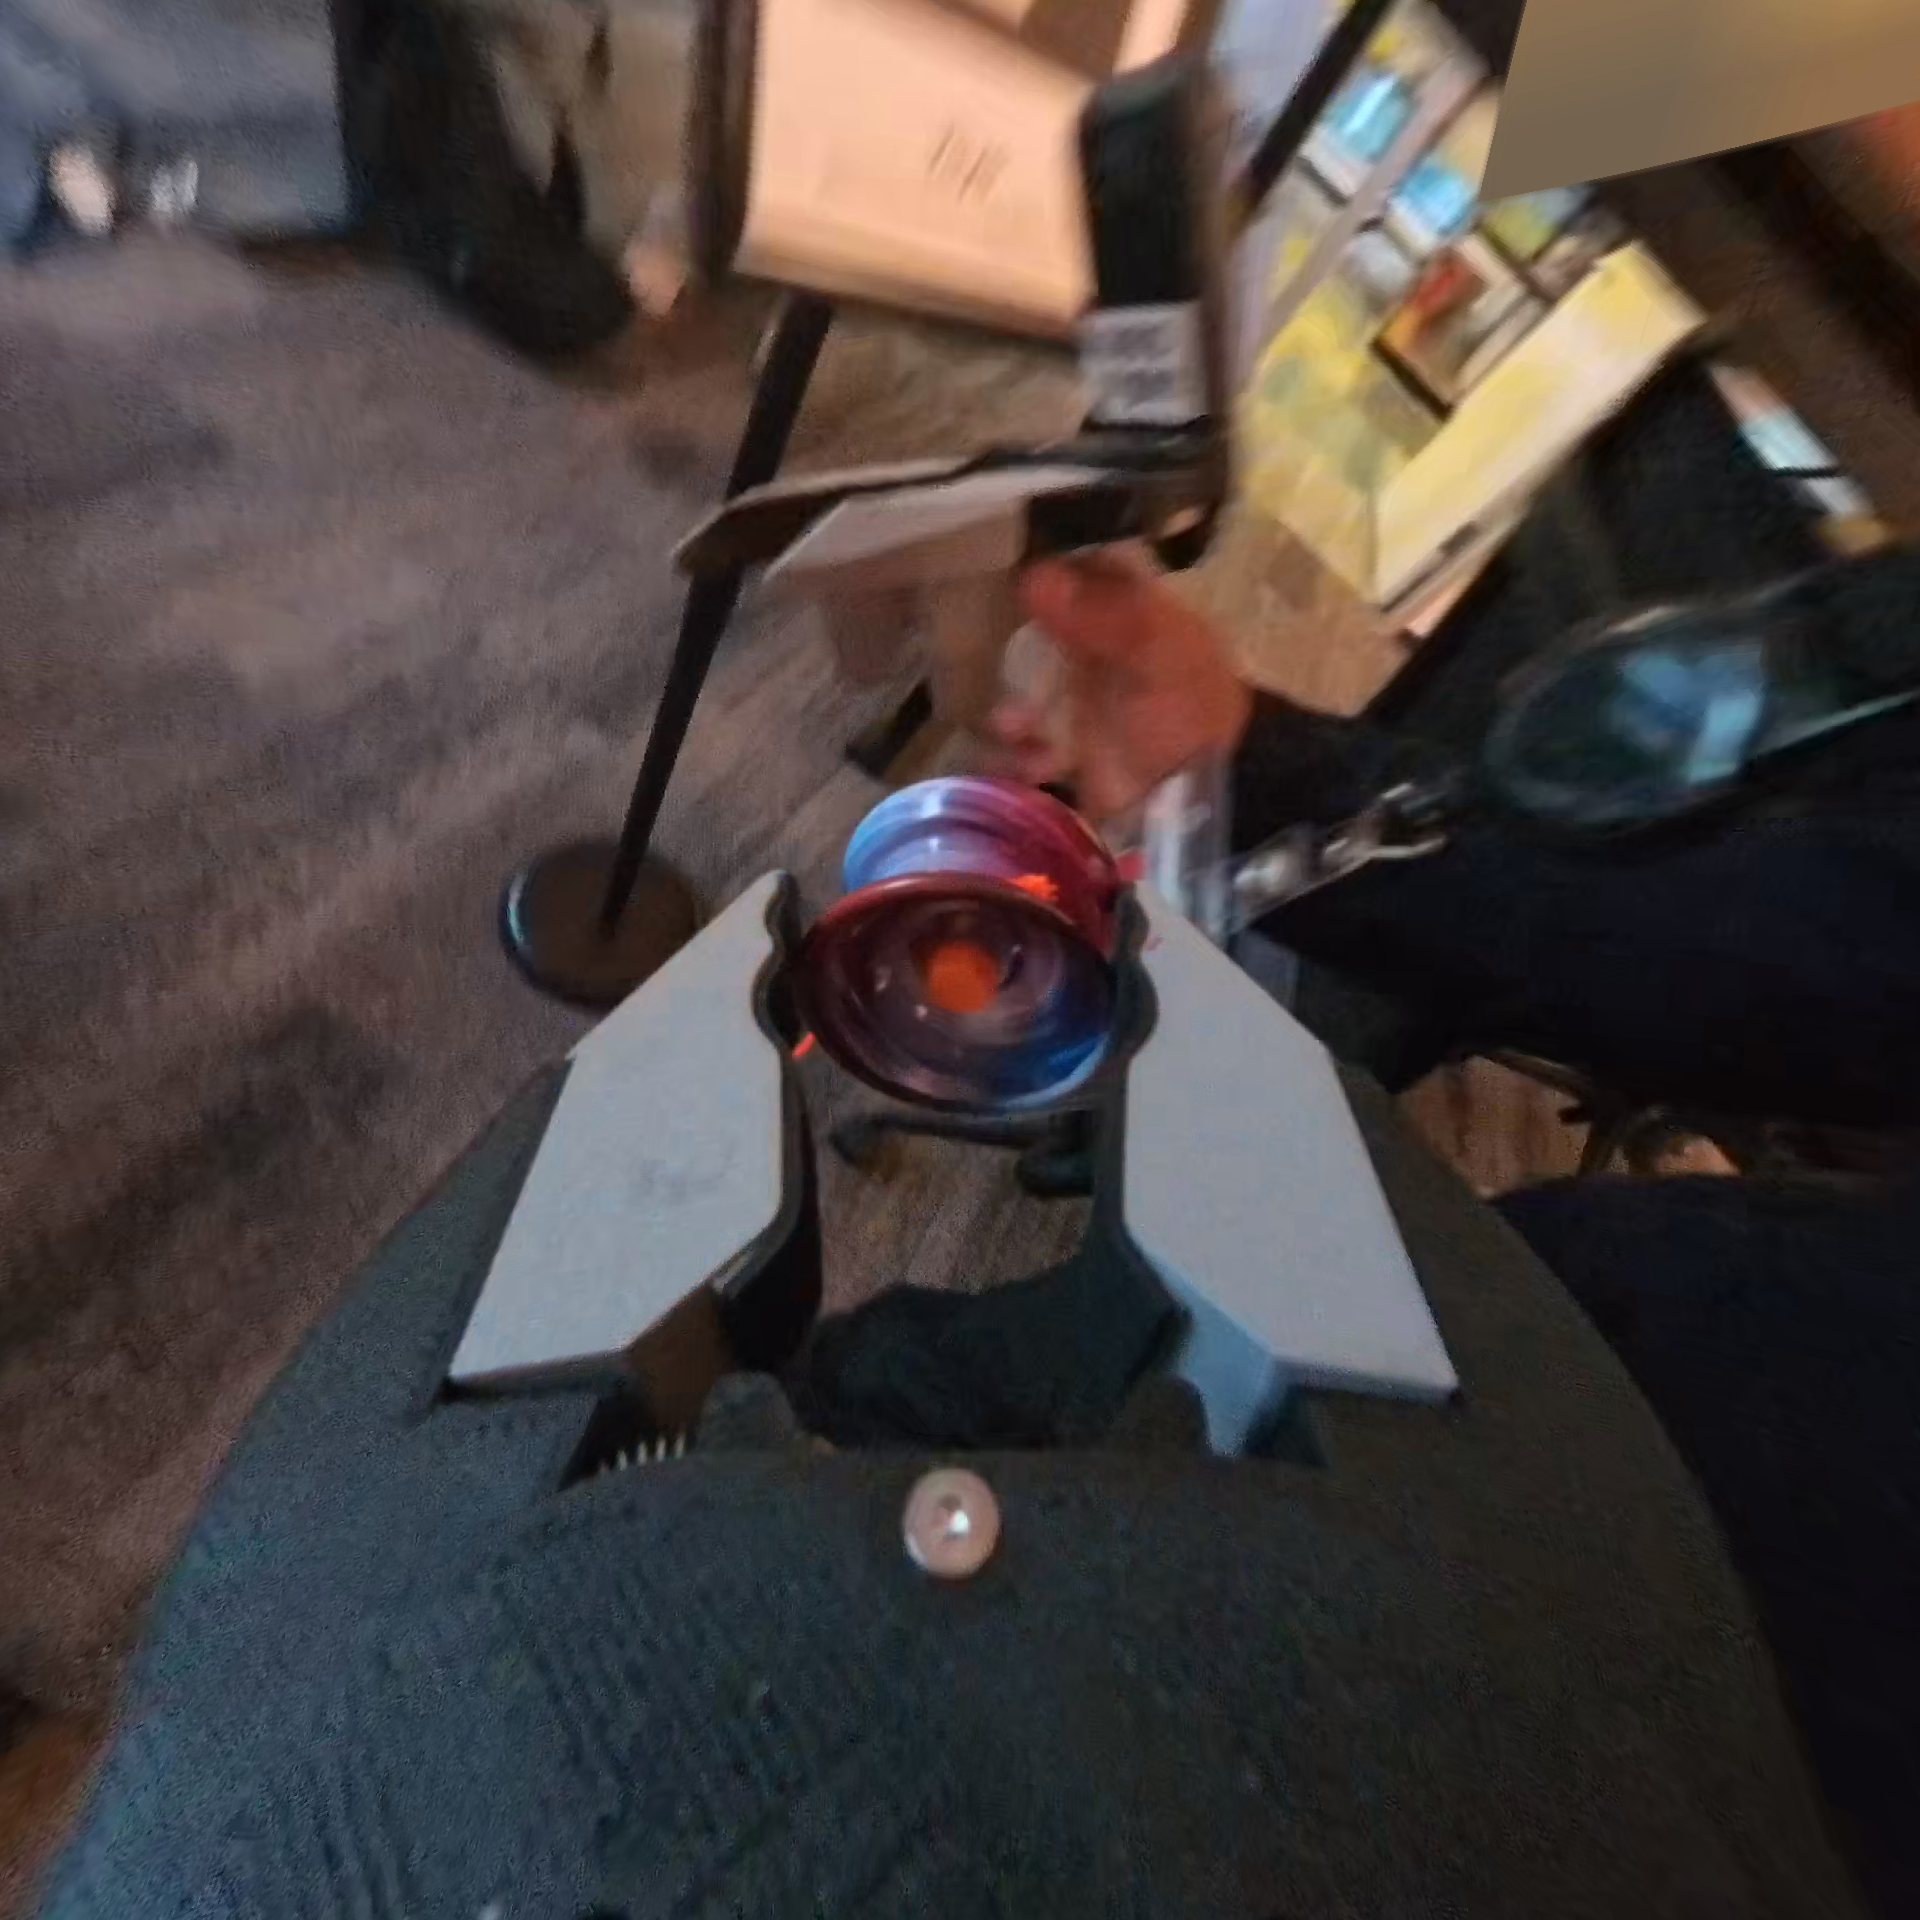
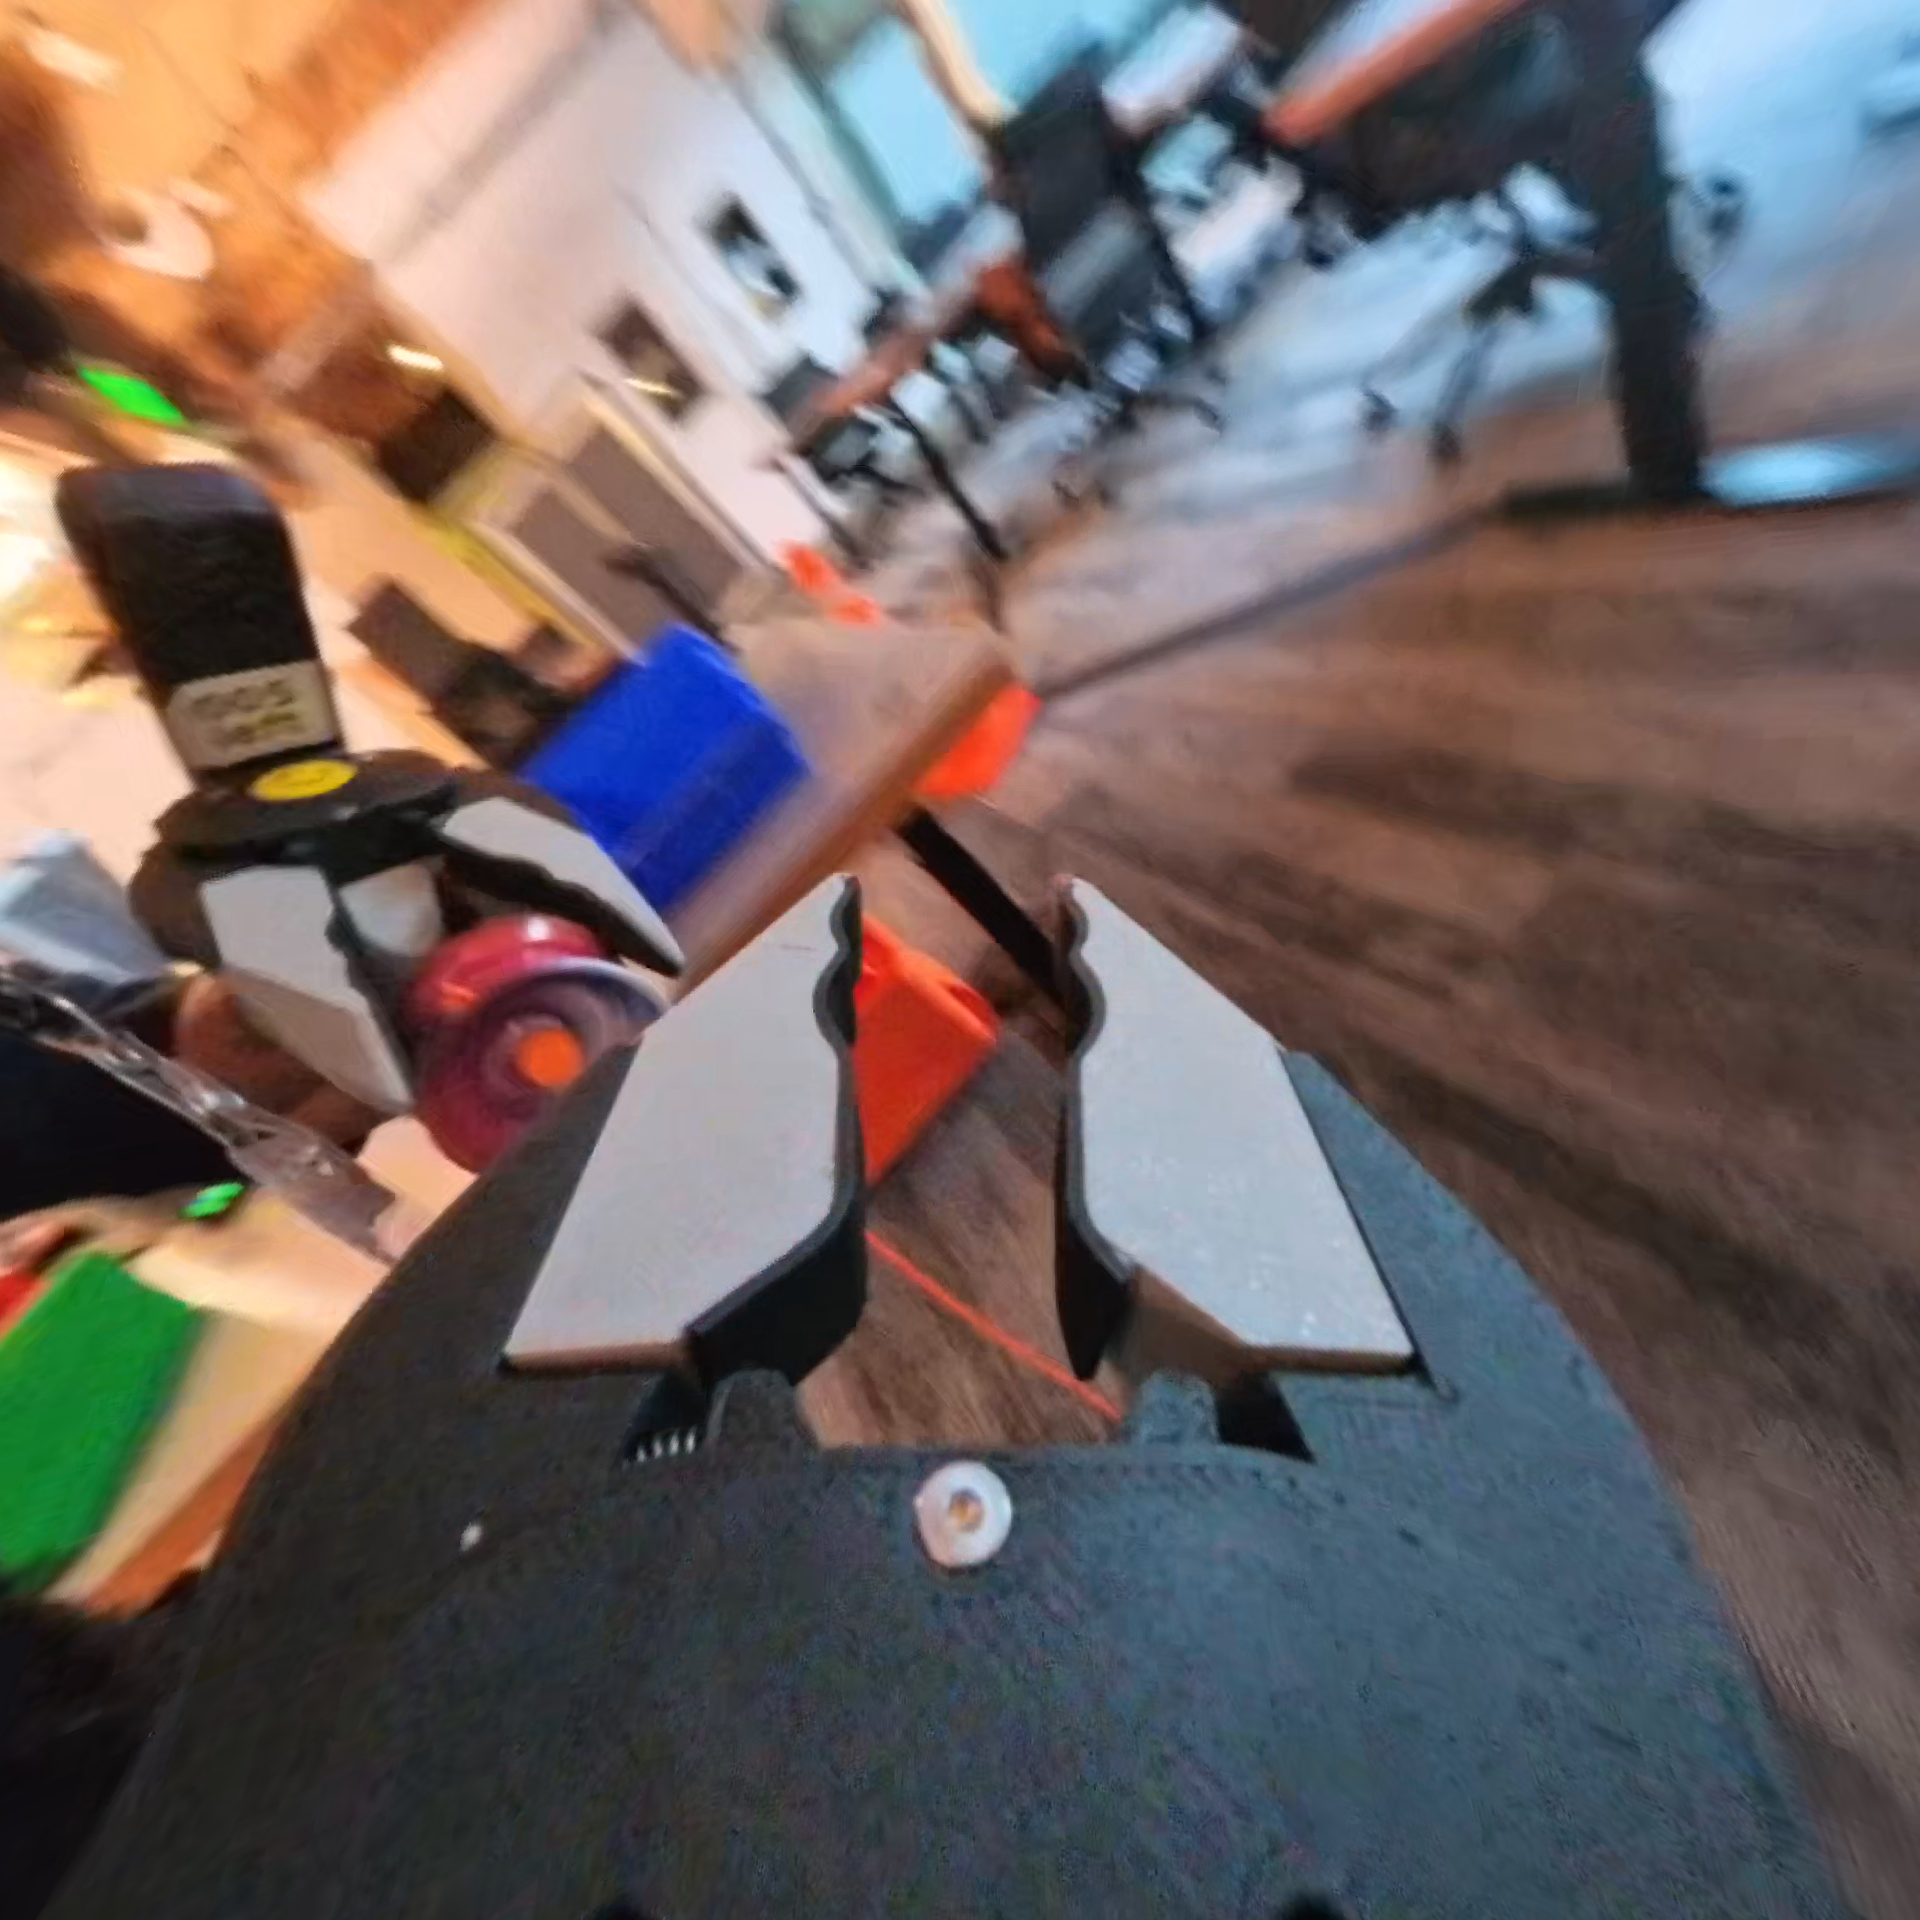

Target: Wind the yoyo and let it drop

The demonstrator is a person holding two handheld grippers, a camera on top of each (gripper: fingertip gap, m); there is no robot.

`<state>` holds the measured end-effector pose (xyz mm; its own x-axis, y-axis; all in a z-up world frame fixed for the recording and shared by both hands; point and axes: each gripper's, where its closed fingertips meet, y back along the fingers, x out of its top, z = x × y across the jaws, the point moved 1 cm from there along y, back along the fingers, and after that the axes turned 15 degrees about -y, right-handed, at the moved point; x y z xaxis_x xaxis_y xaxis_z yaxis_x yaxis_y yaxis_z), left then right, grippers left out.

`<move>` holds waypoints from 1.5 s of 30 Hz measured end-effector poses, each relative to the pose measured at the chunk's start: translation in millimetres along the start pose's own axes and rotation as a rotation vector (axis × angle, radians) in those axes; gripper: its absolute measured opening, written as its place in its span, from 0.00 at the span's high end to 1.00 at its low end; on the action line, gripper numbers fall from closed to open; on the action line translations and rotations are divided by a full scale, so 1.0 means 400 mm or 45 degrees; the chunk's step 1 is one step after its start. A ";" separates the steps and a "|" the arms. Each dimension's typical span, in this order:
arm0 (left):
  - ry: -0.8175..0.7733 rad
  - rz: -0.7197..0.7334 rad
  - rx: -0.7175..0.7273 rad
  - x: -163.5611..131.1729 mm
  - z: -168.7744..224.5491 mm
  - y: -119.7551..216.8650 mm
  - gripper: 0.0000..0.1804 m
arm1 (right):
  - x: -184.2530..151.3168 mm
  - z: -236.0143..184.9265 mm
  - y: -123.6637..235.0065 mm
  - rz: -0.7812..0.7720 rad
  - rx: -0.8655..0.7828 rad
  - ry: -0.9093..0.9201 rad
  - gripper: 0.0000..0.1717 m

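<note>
Your left tool (image 1: 951,971) clamps the red-and-blue yoyo (image 1: 961,987) by its rims, well above the floor. Your right tool (image 2: 961,977) stands apart, empty, the orange string (image 2: 987,1340) crossing behind its fingers. Winding seems in hand; next, take up that string.

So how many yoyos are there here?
1. A red and blue yoyo with an orange hub, gripped between the left gripper fingers. The right gripper holds none; others may be hidden.

There were 2 grippers: the left gripper (image 1: 956,971) and the right gripper (image 2: 961,971). I counted 1 yoyo (image 1: 961,987), 1 orange string (image 2: 997,1340), 1 blue box (image 2: 675,758) and 1 orange block (image 2: 914,1039).
</note>
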<state>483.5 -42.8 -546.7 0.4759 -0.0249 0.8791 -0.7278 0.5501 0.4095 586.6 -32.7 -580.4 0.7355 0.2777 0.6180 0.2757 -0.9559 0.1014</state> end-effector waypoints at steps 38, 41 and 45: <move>-0.400 -0.086 0.168 0.086 0.464 1.022 0.58 | 0.034 -1.362 -0.220 -0.725 0.050 1.338 1.00; -0.373 -0.017 0.201 0.084 0.470 1.018 0.61 | 0.040 -1.349 -0.215 -0.833 -0.030 1.371 1.00; -0.327 0.057 0.216 0.090 0.471 0.986 0.61 | 0.028 -1.354 -0.216 -0.910 -0.024 1.360 1.00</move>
<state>120.3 16.0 -307.7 0.3168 -0.2261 0.9211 -0.8274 0.4089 0.3849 235.9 1.0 -160.0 -0.4323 0.5208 0.7361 0.3860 -0.6309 0.6731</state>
